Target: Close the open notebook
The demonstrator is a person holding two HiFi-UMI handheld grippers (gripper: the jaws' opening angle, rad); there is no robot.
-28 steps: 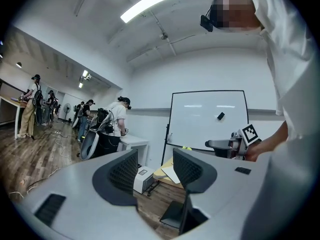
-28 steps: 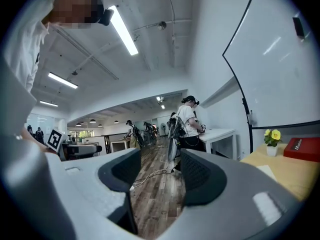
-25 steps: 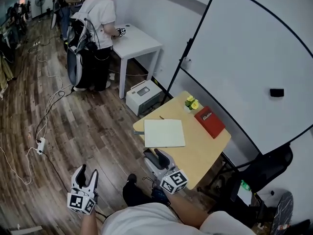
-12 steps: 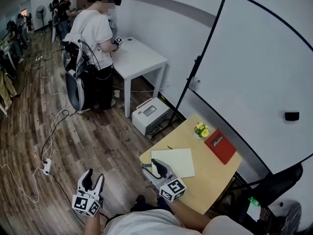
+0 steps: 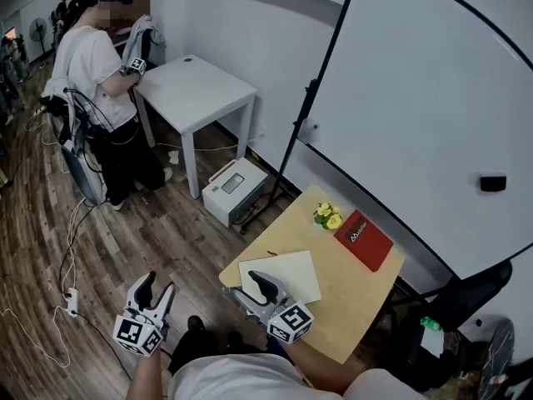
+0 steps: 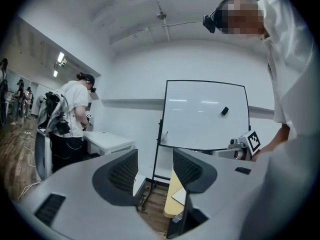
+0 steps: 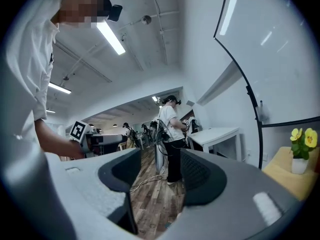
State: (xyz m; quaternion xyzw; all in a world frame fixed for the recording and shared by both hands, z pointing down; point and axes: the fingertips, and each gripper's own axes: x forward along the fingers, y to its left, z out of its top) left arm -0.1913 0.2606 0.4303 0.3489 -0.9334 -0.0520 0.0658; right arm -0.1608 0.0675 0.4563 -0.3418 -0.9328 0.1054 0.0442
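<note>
Right beside the fingers of the right gripper (image 5: 250, 285), on their right side, lies the open notebook (image 5: 291, 272). It is flat on the small wooden table (image 5: 358, 298) with its white pages facing up. These fingers are wide apart and hold nothing. The right gripper view shows only the wood floor in the gap between them. From above, their tips sit over the near corner of the notebook, but I cannot tell if they touch it. I think they wait there, open, so one finger can slip under a page edge and fold it over

Far to the left of those fingers is the left gripper (image 5: 155, 290), out over the floor and well apart from the table. Its fingers are apart too, with nothing between them. It looks like it is just coming along to help, maybe to hold the notebook down

Past the notebook, farther from the fingers, are a red book (image 5: 364, 240) and a little pot of yellow flowers (image 5: 327, 217). They are out of the way, so the page should have room to swing

The notebook is not closed yet. The pages are thin, so it may slide when pushed
</note>
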